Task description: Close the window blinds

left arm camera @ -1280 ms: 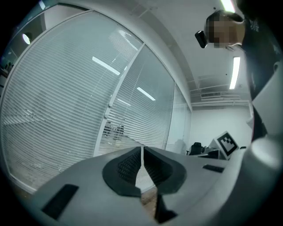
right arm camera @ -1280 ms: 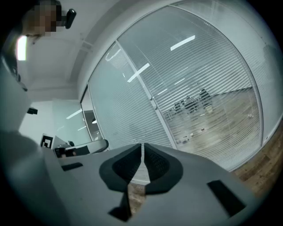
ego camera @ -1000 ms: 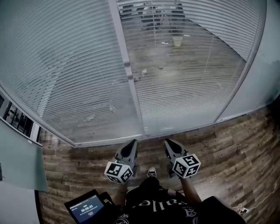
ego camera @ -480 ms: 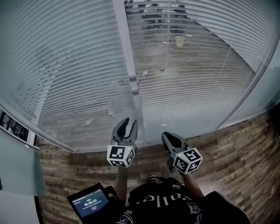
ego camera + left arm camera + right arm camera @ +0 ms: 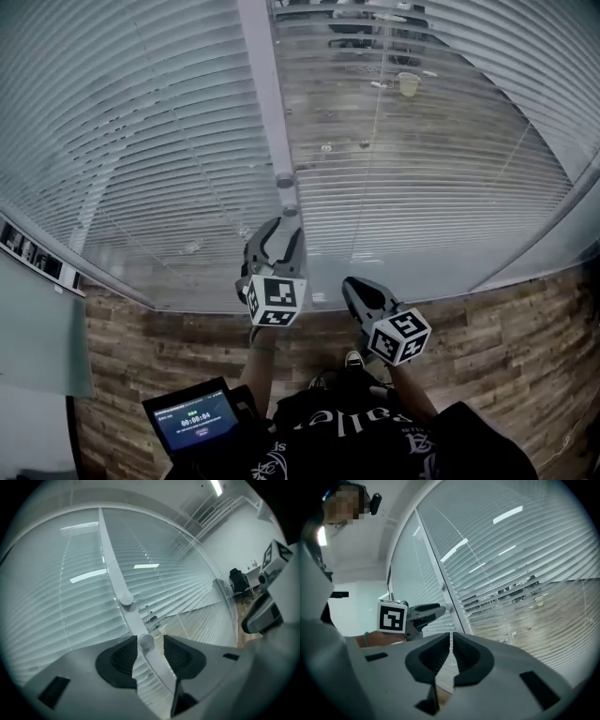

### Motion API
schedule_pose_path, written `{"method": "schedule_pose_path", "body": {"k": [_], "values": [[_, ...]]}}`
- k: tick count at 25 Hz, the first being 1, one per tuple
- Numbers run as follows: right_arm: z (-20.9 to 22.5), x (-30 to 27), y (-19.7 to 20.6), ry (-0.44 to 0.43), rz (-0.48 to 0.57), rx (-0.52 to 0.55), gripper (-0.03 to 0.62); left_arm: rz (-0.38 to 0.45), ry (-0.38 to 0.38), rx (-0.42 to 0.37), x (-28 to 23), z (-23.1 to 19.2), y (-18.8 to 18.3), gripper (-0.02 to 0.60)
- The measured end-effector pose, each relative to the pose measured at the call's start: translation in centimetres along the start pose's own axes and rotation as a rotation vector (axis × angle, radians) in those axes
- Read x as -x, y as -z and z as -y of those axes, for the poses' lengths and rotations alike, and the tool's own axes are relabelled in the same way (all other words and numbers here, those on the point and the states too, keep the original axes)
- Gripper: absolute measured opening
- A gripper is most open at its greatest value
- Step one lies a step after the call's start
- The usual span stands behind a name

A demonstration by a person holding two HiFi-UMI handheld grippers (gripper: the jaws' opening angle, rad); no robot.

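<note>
From the head view, the window blinds (image 5: 141, 141) fill the upper picture behind glass, two panes of thin pale horizontal slats split by a grey upright frame post (image 5: 262, 75); the left pane reads whiter and denser, while the right pane's slats leave gaps that show a wooden floor and a small cup (image 5: 408, 82) beyond; two round knobs sit one above the other on the post, the upper knob (image 5: 284, 178) and the lower knob (image 5: 291, 210); the left gripper (image 5: 277, 234) is raised with its tips at the lower knob, and the right gripper (image 5: 361, 292) hangs lower, just beside it, over the wood-plank floor (image 5: 525, 328); a tablet (image 5: 195, 422) with a lit screen shows at the bottom left. In the left gripper view, the jaws stand apart with the lower knob between their tips; whether either jaw touches it cannot be told; the slats run in close bands to both sides of the post. In the right gripper view, the jaws are together with only a thin slit and nothing in it; the slats on the right pane are tilted enough to show furniture behind.
</note>
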State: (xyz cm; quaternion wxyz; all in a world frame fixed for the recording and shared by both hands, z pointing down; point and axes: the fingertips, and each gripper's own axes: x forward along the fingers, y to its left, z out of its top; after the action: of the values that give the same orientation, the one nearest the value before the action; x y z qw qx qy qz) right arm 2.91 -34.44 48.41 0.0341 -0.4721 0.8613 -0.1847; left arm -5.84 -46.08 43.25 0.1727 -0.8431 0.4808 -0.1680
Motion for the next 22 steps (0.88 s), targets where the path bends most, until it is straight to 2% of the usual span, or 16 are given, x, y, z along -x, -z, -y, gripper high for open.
{"method": "schedule_pose_path", "body": {"k": [2, 6, 7, 8, 9, 10, 11, 12, 14, 16, 17, 18, 19, 20, 22], "values": [[1.0, -1.0, -0.7, -0.032, -0.014, -0.001, 0.034, -0.039, -0.044, -0.047, -1.4, -0.5, 0.1, 0.163], [2.7, -2.2, -1.8, -0.084, -0.030, 0.013, 0.034, -0.151, -0.101, -0.277, -3.6, -0.6, 0.9, 0.161], [3.1, -2.5, -1.9, -0.093, -0.035, 0.014, 0.034, -0.168, -0.121, -0.308, -3.8, -0.8, 1.1, 0.156], [3.5, -2.8, -2.0, -0.101, -0.040, 0.011, 0.034, -0.172, -0.137, -0.292, -3.9, -1.0, 1.2, 0.135], [4.1, -3.1, -2.0, -0.106, -0.045, 0.005, 0.034, -0.160, -0.149, -0.217, -4.0, -1.2, 1.3, 0.130], [4.7, -3.3, -2.1, -0.110, -0.051, -0.001, 0.034, -0.131, -0.157, -0.082, -4.0, -1.4, 1.2, 0.129], [5.3, -3.6, -2.1, -0.113, -0.057, -0.007, 0.034, -0.088, -0.161, 0.105, -4.1, -1.7, 1.1, 0.127], [5.7, -3.8, -2.2, -0.116, -0.061, -0.013, 0.034, -0.033, -0.160, 0.335, -4.1, -1.9, 1.0, 0.127], [6.2, -4.2, -2.3, -0.125, -0.061, -0.027, 0.034, 0.109, -0.136, 0.873, -4.1, -2.4, 0.8, 0.127], [6.2, -4.5, -2.3, -0.142, -0.060, -0.039, 0.034, 0.275, -0.082, 1.412, -4.3, -2.5, 1.0, 0.126], [6.1, -4.7, -2.3, -0.150, -0.062, -0.042, 0.034, 0.337, -0.060, 1.585, -4.3, -2.4, 1.0, 0.126], [6.1, -4.7, -2.2, -0.158, -0.065, -0.042, 0.034, 0.360, -0.056, 1.631, -4.3, -2.4, 1.0, 0.126], [6.2, -4.7, -2.1, -0.163, -0.068, -0.039, 0.034, 0.339, -0.072, 1.540, -4.2, -2.4, 0.9, 0.127], [6.3, -4.7, -2.0, -0.166, -0.071, -0.036, 0.034, 0.279, -0.106, 1.334, -3.9, -2.3, 0.8, 0.127], [6.5, -4.5, -2.0, -0.169, -0.073, -0.034, 0.034, 0.098, -0.196, 0.748, -3.3, -2.2, 0.4, 0.134]]}}
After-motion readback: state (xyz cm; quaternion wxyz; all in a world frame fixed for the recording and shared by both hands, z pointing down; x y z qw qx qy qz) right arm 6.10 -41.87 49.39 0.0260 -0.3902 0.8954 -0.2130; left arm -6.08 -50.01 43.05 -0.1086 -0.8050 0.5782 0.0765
